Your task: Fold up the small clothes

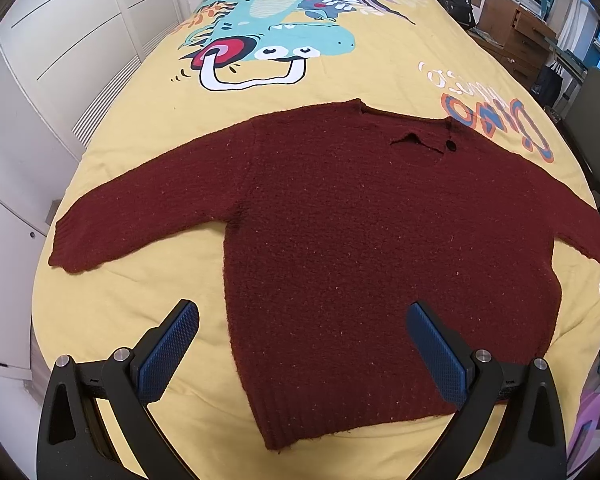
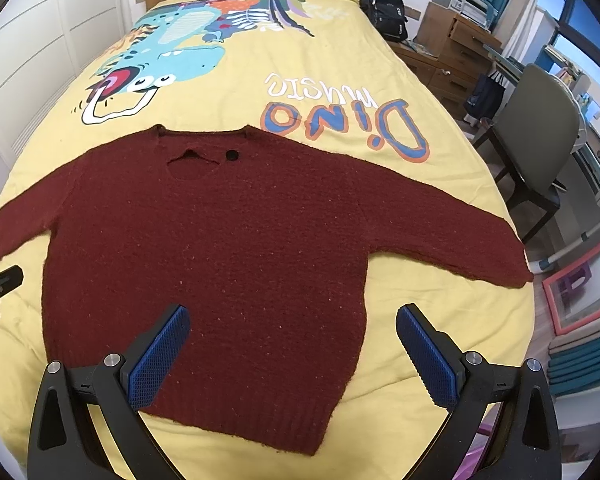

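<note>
bedroom; bed (image 1: pixel 380 80) with yellow dinosaur cover. maroon sweater (image 1: pixel 360 240) lies flat, sleeves spread, hem nearest, presumably laid out for folding. left claw (image 1: pixel 302 344) and right claw (image 2: pixel 292 344) hover wide, holding nothing.

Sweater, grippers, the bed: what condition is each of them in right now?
Sweater: spread flat, unfolded, both sleeves out, hem nearest.
Neck button: undone, placket gaping.
Left gripper: open, empty, above the hem.
Right gripper: open, empty, above the hem.
Bedspread: laid smooth under the sweater.
Backpack: upright beside the bed's far corner.
</note>
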`<state>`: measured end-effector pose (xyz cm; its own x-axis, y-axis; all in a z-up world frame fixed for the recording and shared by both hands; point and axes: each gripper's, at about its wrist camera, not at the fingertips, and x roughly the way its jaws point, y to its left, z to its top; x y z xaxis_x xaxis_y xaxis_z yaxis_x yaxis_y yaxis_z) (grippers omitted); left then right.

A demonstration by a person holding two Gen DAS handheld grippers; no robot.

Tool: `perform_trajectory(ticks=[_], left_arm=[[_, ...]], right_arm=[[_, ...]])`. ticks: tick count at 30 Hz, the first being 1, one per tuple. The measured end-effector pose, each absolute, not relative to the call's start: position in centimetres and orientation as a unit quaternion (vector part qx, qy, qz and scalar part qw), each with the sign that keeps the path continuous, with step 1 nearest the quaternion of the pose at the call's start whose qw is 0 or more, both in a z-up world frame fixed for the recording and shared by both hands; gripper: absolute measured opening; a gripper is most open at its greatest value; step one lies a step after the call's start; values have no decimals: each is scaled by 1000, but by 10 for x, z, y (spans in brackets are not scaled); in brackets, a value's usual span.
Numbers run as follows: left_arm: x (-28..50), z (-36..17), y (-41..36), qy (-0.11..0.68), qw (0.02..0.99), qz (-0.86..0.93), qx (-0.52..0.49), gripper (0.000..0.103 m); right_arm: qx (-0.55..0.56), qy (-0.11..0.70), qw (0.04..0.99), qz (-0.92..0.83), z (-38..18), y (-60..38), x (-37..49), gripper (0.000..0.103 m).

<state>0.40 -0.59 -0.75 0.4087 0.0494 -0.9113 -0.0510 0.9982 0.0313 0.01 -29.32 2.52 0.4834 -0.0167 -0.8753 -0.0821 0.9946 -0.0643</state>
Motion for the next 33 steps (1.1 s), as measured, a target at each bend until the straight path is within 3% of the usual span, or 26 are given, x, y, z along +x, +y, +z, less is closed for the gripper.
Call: perform_trajectory(ticks=[33], left_arm=[[21, -15, -8, 547, 836, 25, 12, 102]], right_arm=[[-34, 498, 867, 2, 8, -321, 15, 103]])
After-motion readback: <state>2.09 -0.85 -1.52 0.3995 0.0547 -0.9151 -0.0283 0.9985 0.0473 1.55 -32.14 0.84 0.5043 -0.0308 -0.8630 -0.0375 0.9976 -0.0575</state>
